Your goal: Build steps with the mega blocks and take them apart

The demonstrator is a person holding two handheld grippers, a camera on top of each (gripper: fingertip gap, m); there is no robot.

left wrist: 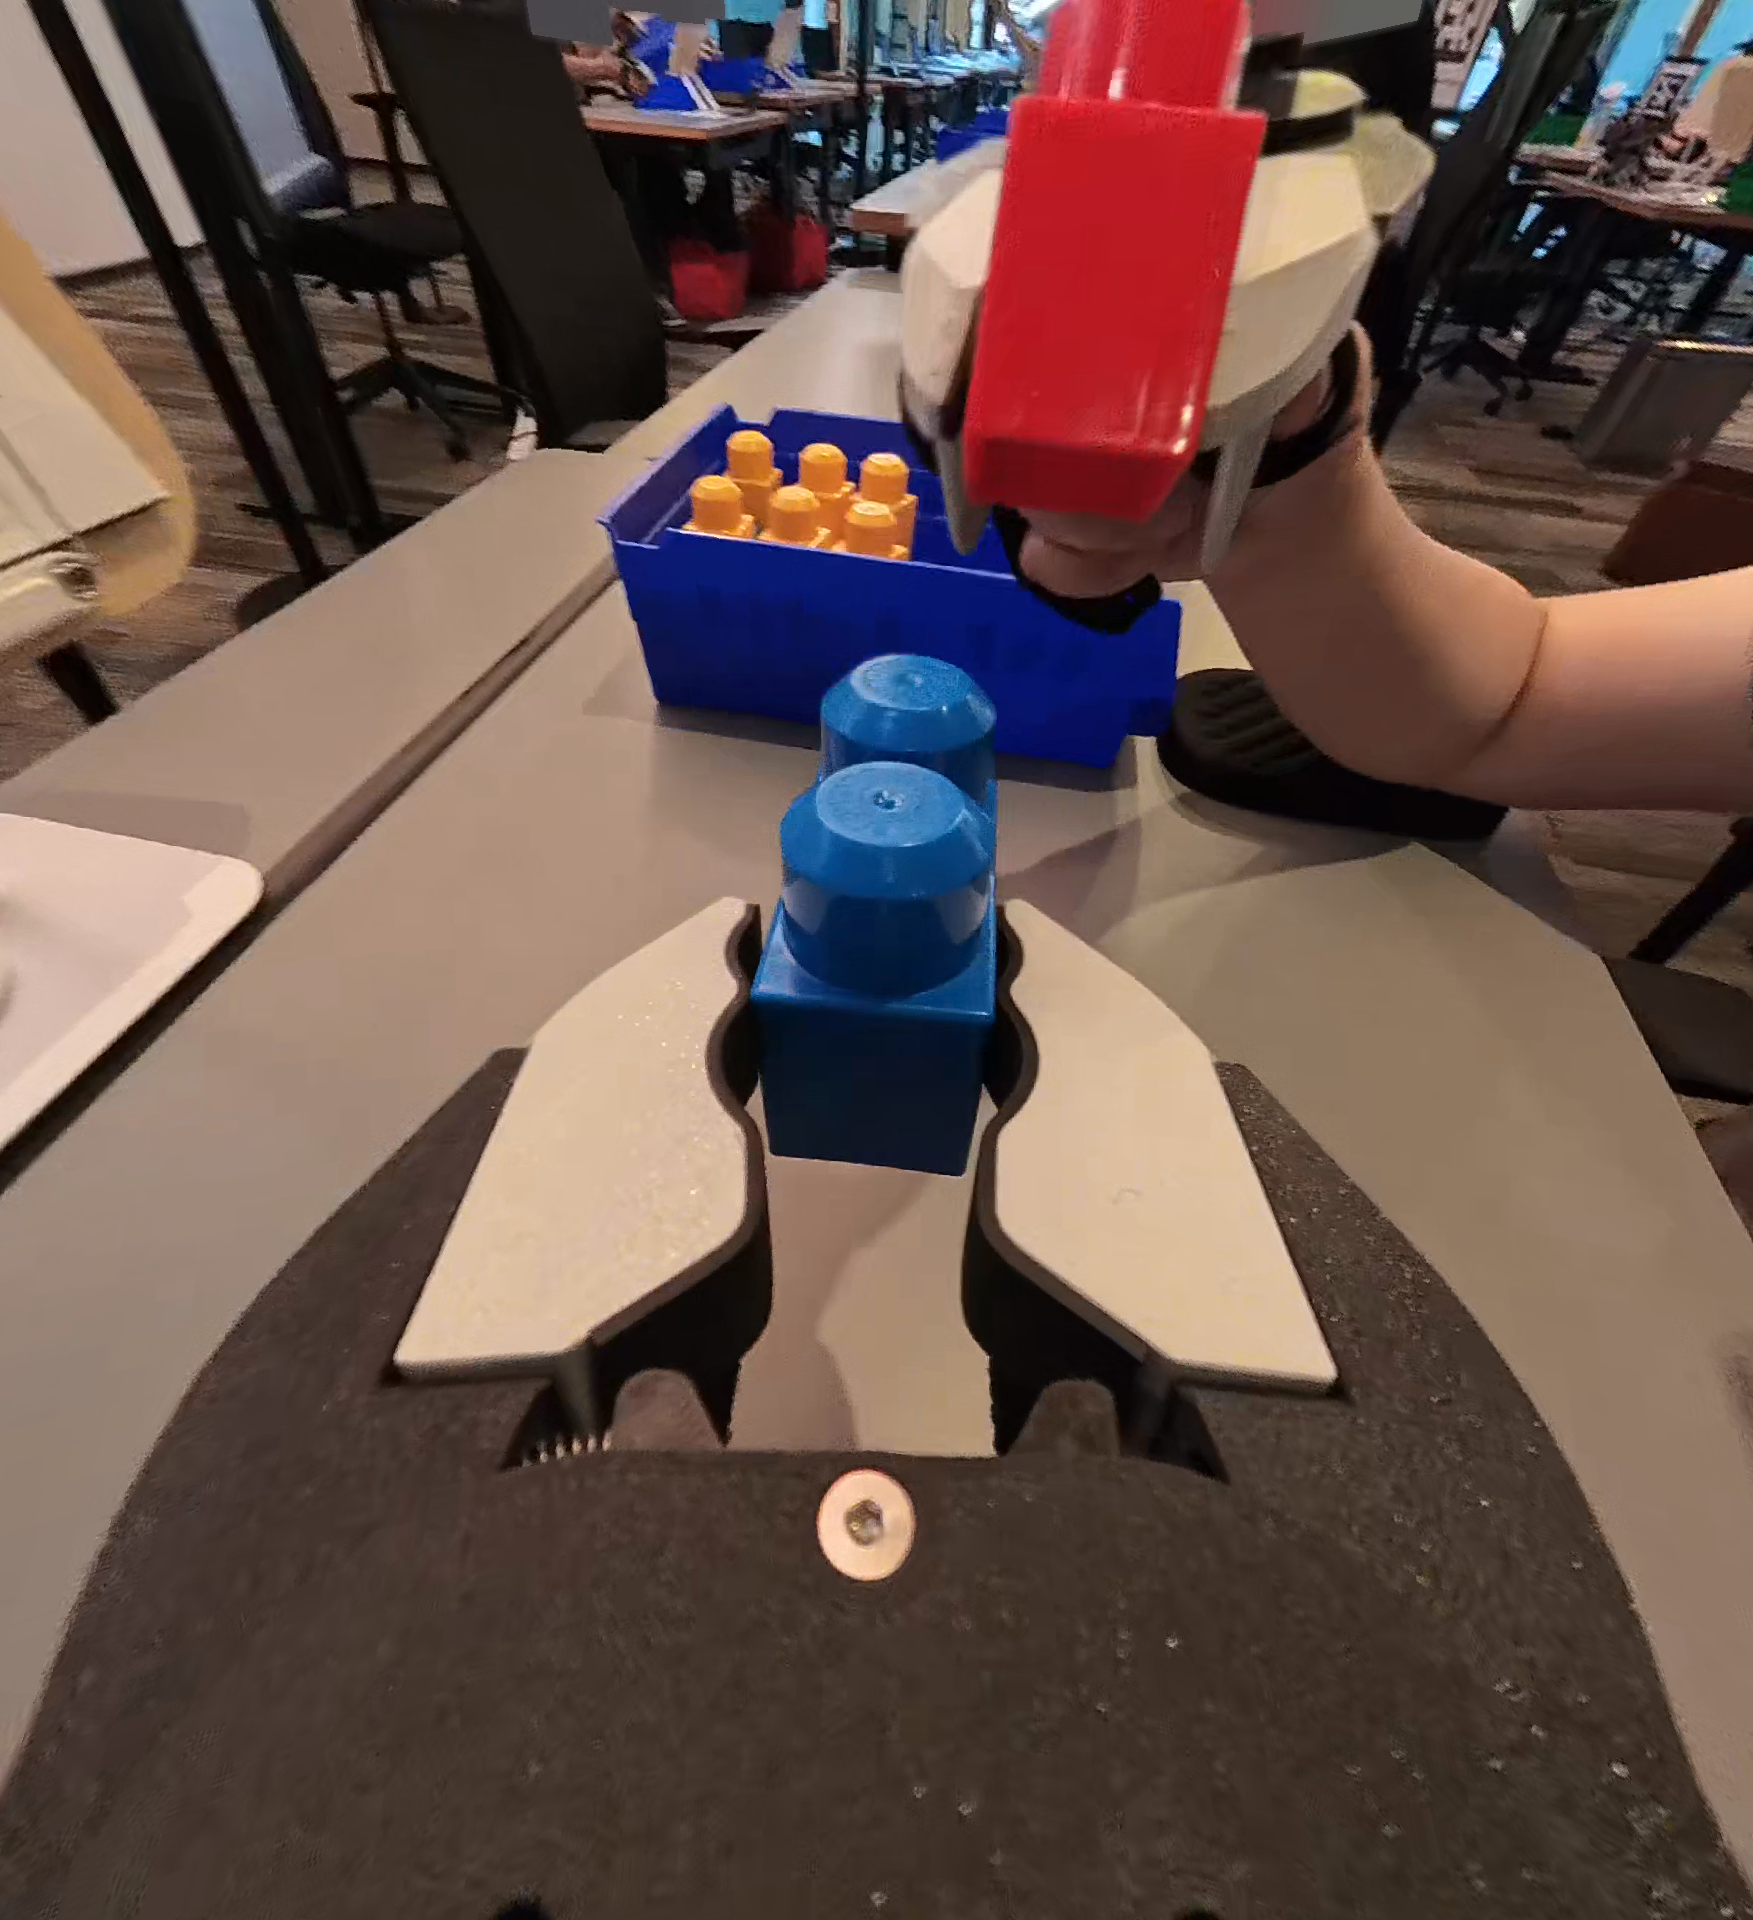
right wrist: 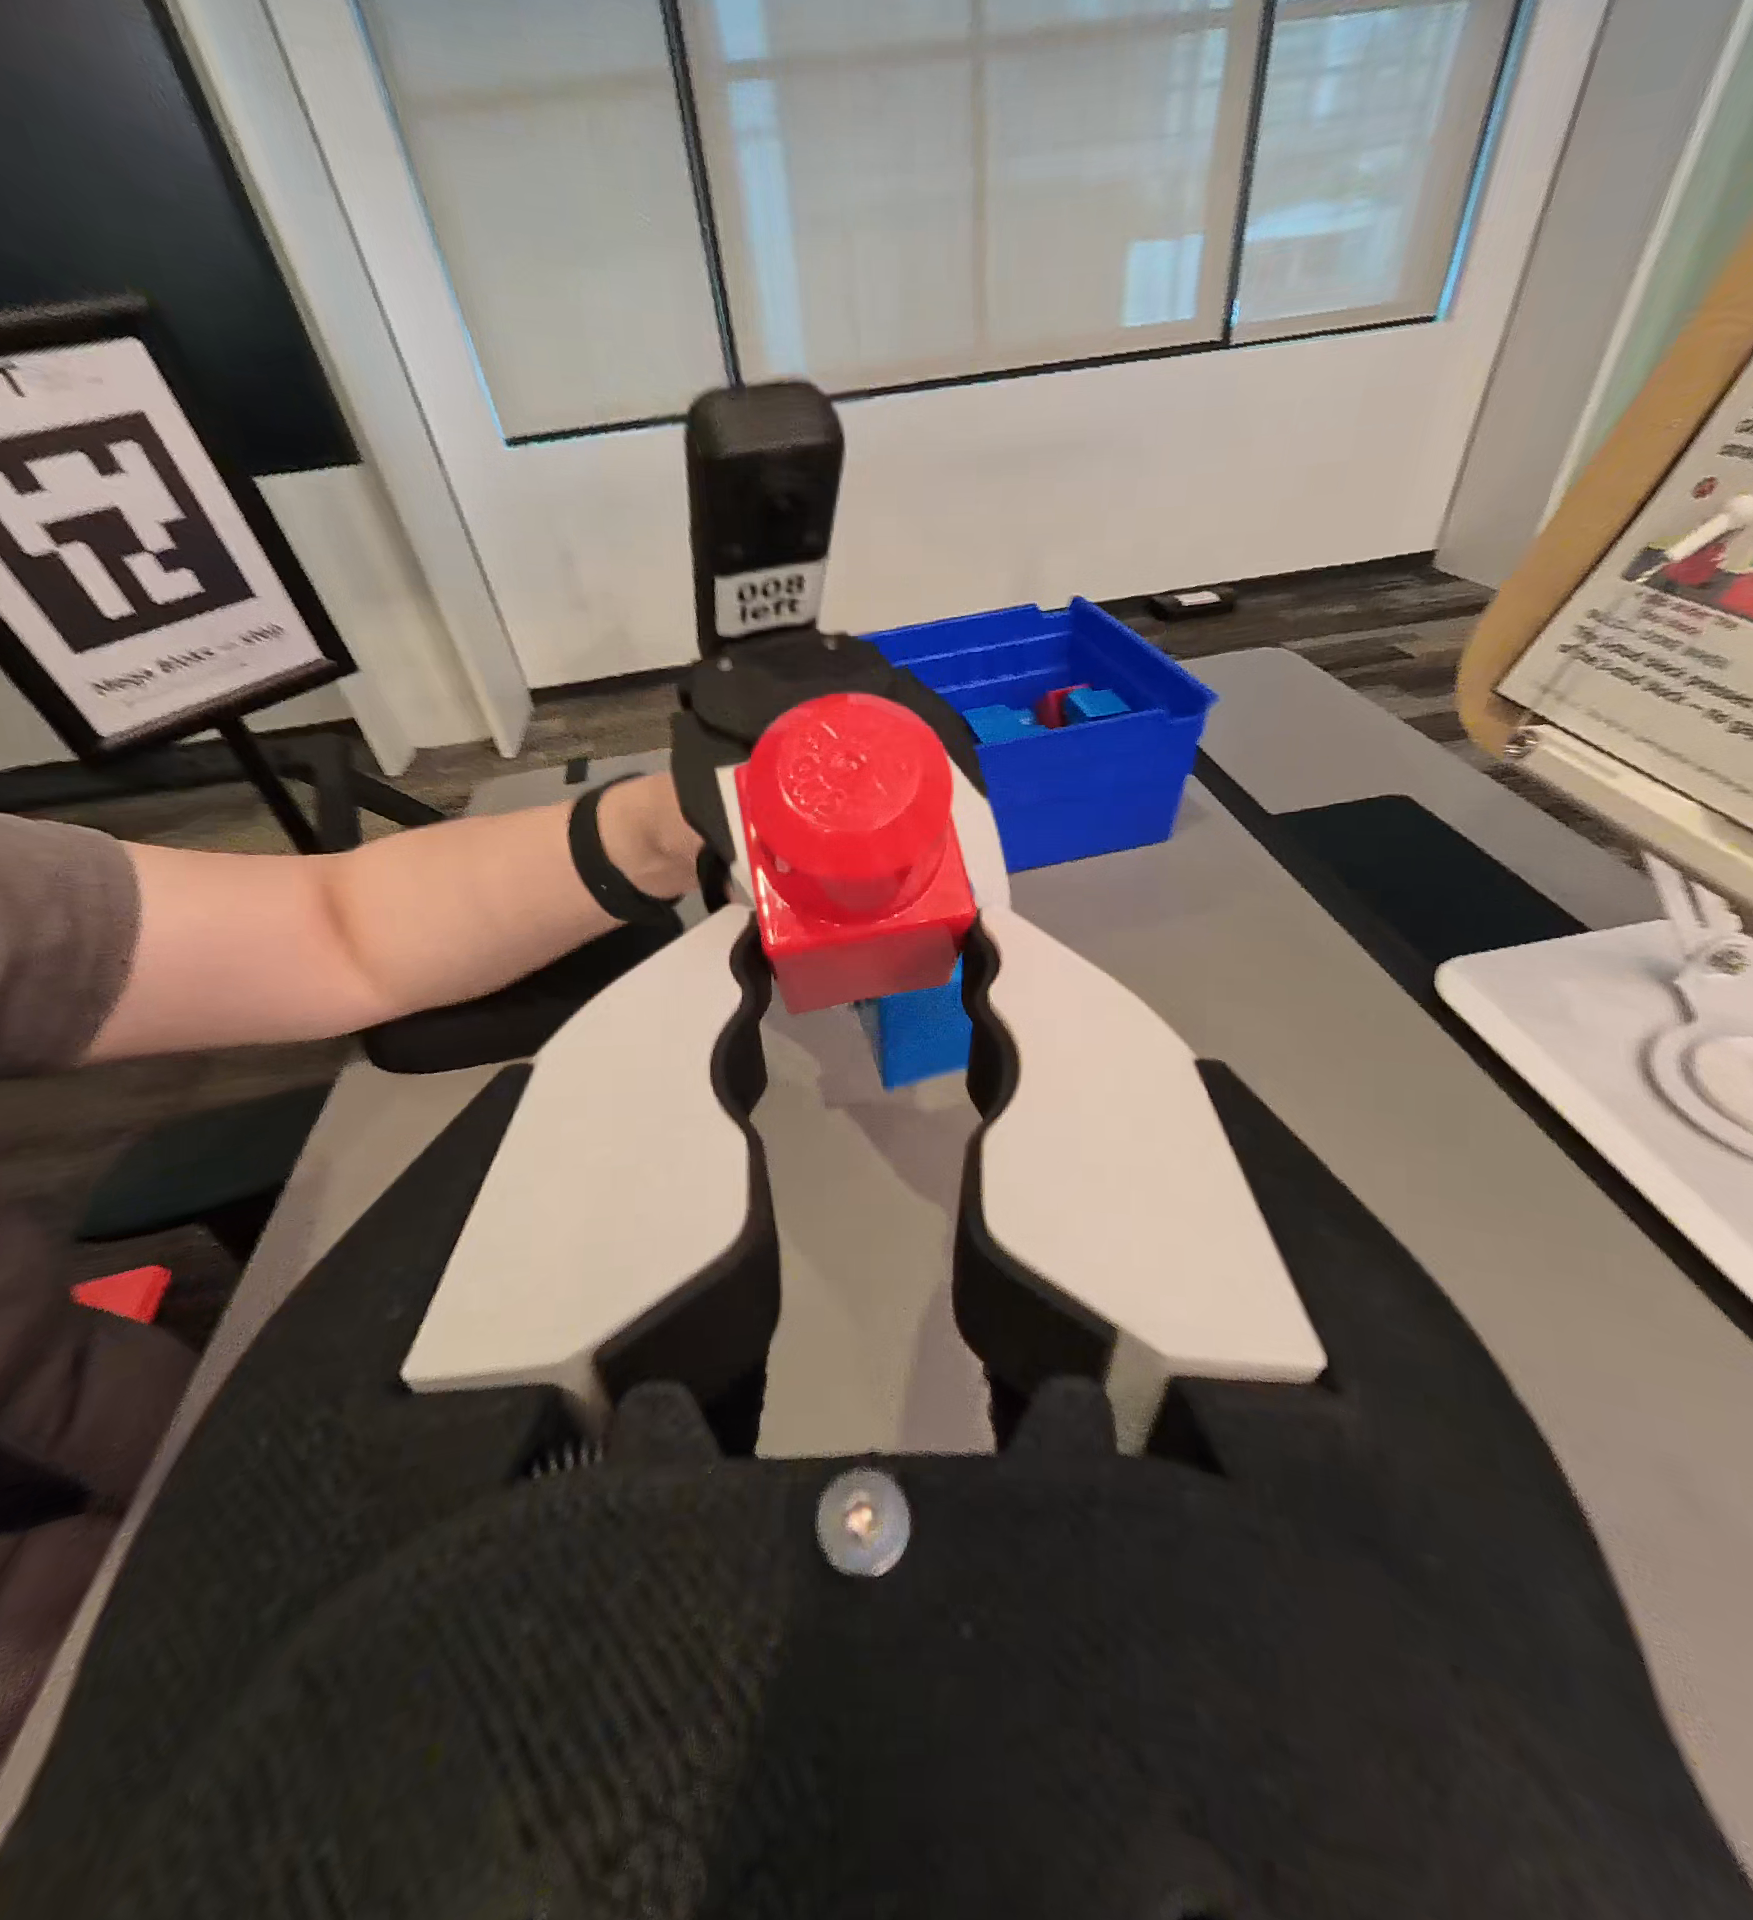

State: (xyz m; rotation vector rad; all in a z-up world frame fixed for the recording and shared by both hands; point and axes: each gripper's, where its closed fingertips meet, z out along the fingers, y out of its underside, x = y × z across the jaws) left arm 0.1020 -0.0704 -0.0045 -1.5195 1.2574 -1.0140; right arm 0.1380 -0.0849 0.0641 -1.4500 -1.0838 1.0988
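Observation:
My left gripper (left wrist: 877, 935) is shut on a blue two-stud block (left wrist: 872, 1070) and holds it upright at or just above the grey table (left wrist: 436, 1039). My right gripper (right wrist: 861, 935) is shut on a red one-stud block (right wrist: 851, 894) and holds it in the air, above and clear of the blue block (right wrist: 919, 1029). In the left wrist view the red block (left wrist: 1111, 312) hangs tilted at the upper right in the right gripper (left wrist: 1080, 499). The left gripper's black handle (right wrist: 763, 499) shows behind the red block.
A blue bin (left wrist: 851, 644) with orange blocks (left wrist: 810, 499) stands behind the blue block. Another blue bin (right wrist: 1090, 790) with blue and red blocks stands at the table's far end. A white stand base (right wrist: 1578, 1039) with an instruction board is beside it. A black pad (left wrist: 1298, 758) lies under the person's forearm. The gap from one gripper's tips to the other's is roughly 8 centimeters.

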